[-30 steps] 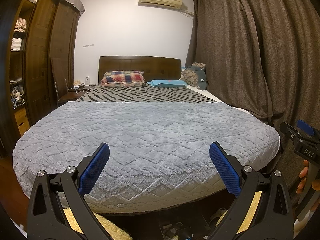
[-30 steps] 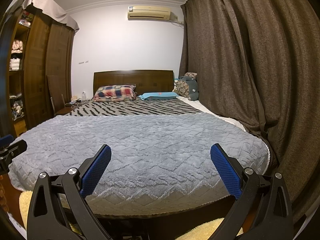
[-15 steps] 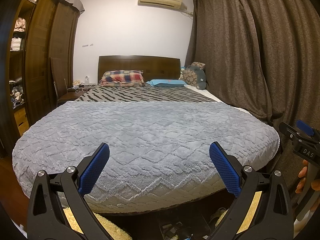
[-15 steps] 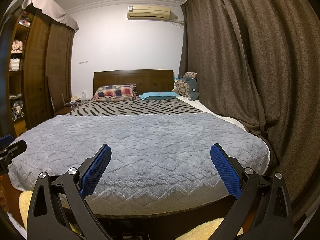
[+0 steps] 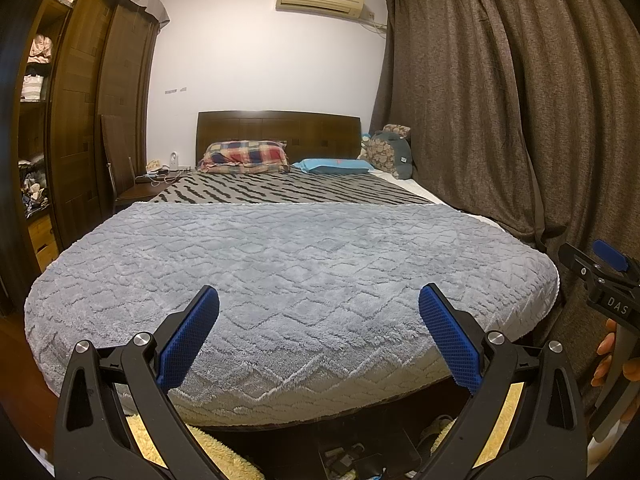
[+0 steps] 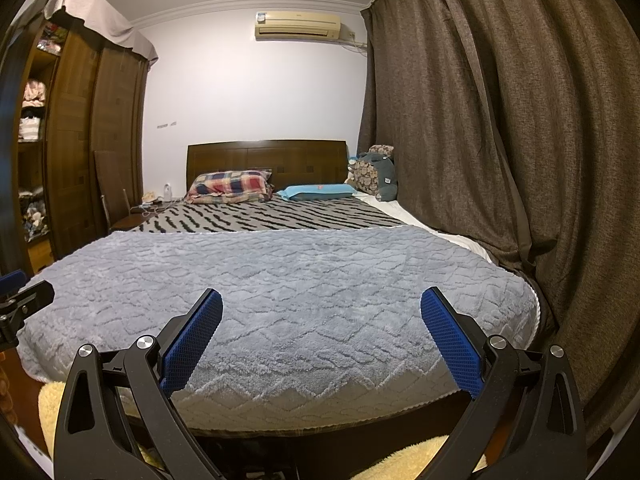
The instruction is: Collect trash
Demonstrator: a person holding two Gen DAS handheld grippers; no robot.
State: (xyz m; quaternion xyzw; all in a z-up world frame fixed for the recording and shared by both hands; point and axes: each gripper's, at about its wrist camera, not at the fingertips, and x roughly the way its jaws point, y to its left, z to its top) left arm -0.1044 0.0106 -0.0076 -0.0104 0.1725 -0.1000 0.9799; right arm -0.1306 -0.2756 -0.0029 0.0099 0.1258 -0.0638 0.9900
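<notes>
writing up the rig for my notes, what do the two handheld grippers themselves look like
The left gripper and right gripper match: matte black plastic arms with triangular cut-outs and silver round pivot bolts, each finger tipped with a blue pad in a fine dimpled texture. Seen from the left wrist view, the right gripper's body carries white "DAS" lettering. No cables or sleeves show.

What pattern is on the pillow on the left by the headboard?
Plaid in red, navy and cream: the checked pillow against the dark wooden headboard, clearest in the left wrist view.

plush grey blanket [image 5: 296,264], glossy wooden headboard [image 5: 278,128], coarse woven brown curtain [image 5: 500,112].
</notes>
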